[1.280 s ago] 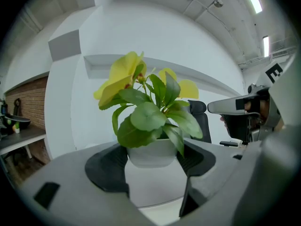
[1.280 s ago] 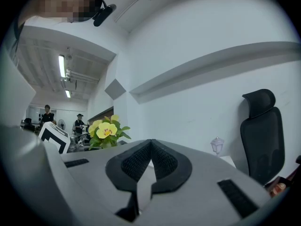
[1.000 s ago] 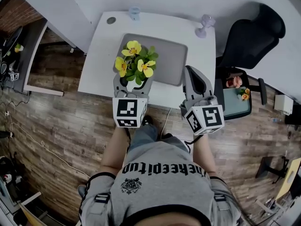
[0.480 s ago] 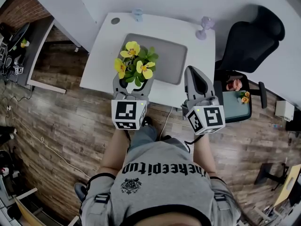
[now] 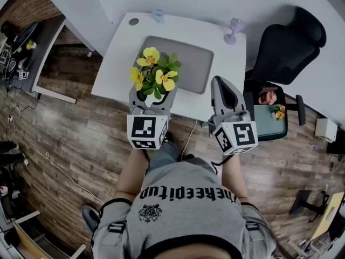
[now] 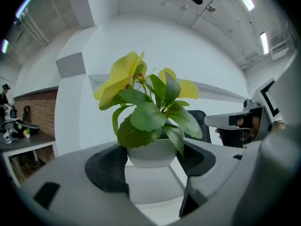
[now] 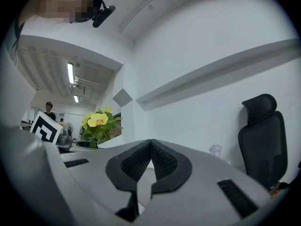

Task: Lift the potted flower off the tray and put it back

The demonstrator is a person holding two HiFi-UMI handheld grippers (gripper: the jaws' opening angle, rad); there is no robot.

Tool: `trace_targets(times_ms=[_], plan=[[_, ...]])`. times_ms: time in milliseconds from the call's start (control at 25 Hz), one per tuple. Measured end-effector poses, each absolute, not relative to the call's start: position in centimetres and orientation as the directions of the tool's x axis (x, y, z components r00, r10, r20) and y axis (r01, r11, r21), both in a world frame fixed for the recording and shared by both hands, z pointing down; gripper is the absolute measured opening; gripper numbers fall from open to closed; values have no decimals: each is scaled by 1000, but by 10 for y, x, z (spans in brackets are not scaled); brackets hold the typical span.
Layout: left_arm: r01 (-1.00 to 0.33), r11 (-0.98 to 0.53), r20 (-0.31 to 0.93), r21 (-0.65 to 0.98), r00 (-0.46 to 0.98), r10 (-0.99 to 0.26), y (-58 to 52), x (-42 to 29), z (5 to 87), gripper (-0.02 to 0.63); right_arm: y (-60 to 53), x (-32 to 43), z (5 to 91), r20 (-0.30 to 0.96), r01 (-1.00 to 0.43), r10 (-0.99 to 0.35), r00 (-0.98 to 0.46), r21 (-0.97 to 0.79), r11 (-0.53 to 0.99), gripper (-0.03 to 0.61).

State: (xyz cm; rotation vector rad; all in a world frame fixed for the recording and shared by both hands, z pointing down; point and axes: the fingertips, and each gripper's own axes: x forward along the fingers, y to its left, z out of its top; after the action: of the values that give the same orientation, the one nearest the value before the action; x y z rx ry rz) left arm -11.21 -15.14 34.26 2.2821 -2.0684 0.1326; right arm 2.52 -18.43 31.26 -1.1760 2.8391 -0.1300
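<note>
At the table's near edge, you hold the flower (image 5: 153,74) in your left gripper (image 5: 152,94). Its dark pads press the two sides of the white pot (image 6: 151,154), and green leaves droop over the right-hand pad. Yellow blooms stand upright above the jaws.

From the head view, the pot sits over the near left corner of the grey tray (image 5: 197,63). Whether it hangs clear of the tray or touches it is hard to tell from this steep angle.

Your right gripper (image 5: 222,82) points at the table (image 5: 232,63) just right of the tray. Its jaws are pressed together with nothing between them.

A small glass (image 5: 234,28) stands at the table's far right, well apart from both grippers.

What could go wrong, as a judgement:
- The pot is smooth and rounded. If you ease the squeeze before it rests on something, it will likely slip down through the pads.
- The pot is close to the table's near edge. A slip here could send it onto the wooden floor (image 5: 81,144) instead of the tray.
- If you lower it onto the tray's raised rim, not the flat middle, it could tip and spill.
- A leaf trapped under a pad could weaken the hold.
</note>
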Motion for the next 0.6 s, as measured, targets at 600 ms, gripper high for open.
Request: trace_targets(times_ms=[600], plan=[[-995, -101, 115, -23, 98, -989, -155, -116, 347, 327, -182, 17, 309, -41, -688, -694, -719, -101, 719, 2]])
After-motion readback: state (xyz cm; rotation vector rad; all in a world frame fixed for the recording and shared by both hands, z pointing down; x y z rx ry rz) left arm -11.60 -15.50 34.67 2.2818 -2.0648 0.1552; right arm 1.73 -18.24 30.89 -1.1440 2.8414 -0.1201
